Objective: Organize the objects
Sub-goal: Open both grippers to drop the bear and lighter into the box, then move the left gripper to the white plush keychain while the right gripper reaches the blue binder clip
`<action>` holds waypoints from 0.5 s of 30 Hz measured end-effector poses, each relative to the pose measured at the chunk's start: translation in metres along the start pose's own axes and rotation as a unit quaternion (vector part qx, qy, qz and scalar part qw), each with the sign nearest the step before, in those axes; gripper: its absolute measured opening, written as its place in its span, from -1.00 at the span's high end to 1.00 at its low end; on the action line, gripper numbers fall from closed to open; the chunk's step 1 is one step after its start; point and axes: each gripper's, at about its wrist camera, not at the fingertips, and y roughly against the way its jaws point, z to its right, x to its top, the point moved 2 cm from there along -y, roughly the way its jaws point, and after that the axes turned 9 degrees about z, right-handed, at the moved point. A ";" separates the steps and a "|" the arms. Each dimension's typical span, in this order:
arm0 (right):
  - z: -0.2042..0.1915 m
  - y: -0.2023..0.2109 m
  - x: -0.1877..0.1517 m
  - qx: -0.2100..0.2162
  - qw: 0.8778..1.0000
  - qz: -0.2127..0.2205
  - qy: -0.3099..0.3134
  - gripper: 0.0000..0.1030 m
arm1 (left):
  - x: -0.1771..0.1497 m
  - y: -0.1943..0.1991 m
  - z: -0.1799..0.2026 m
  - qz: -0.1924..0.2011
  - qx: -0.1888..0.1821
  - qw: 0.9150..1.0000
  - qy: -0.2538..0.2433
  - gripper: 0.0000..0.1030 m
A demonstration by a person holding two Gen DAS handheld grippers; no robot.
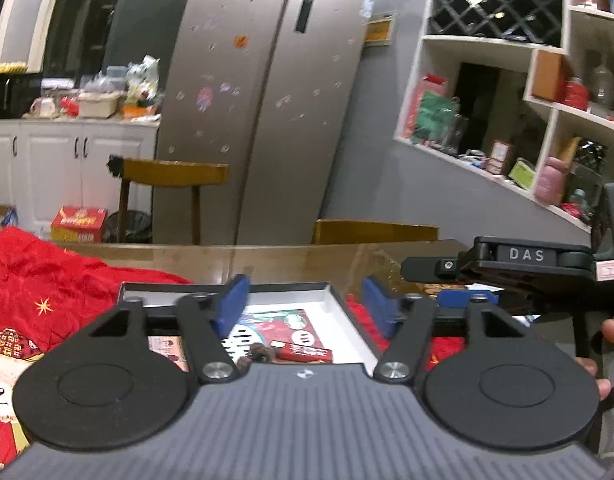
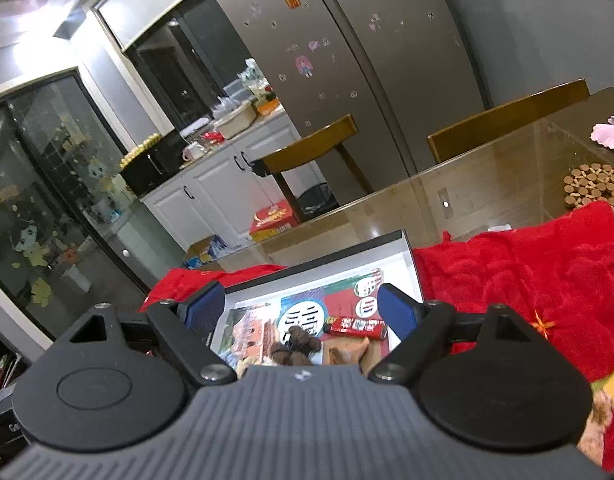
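Left wrist view: the left claw point(image 1: 305, 304), spread and empty, hangs over the white box point(image 1: 339, 300) on the bench, whose red packet point(image 1: 303, 352) lies crosswise just ahead; right wrist view: the right claw point(image 2: 303, 312), likewise spread, frames the same box point(image 2: 407, 256), packet point(image 2: 357, 326) and brown lumps point(image 2: 297, 346), seemingly nearer.

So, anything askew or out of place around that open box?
Nothing is spilled or damaged. The white box sits on rumpled red fabric, not flat tabletop. Inside, a red packet and dark brown lumps lie loose. Both grippers are open, holding nothing.
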 end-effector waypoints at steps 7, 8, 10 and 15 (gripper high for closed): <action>0.010 0.035 -0.044 -0.013 1.000 0.020 -0.005 -0.75 | -0.036 0.050 0.035 0.000 -0.008 0.999 -0.038 -0.37; 0.011 0.038 -0.051 -0.017 1.000 0.021 -0.005 -0.75 | -0.044 0.053 0.038 -0.005 -0.011 0.999 -0.044 -0.37; 0.016 0.042 -0.068 -0.028 0.999 0.021 -0.008 -0.75 | -0.063 0.057 0.043 -0.014 -0.012 0.998 -0.064 -0.37; 0.029 0.046 -0.107 -0.064 0.998 0.016 -0.011 -0.75 | -0.112 0.054 0.044 -0.041 -0.001 0.994 -0.098 -0.37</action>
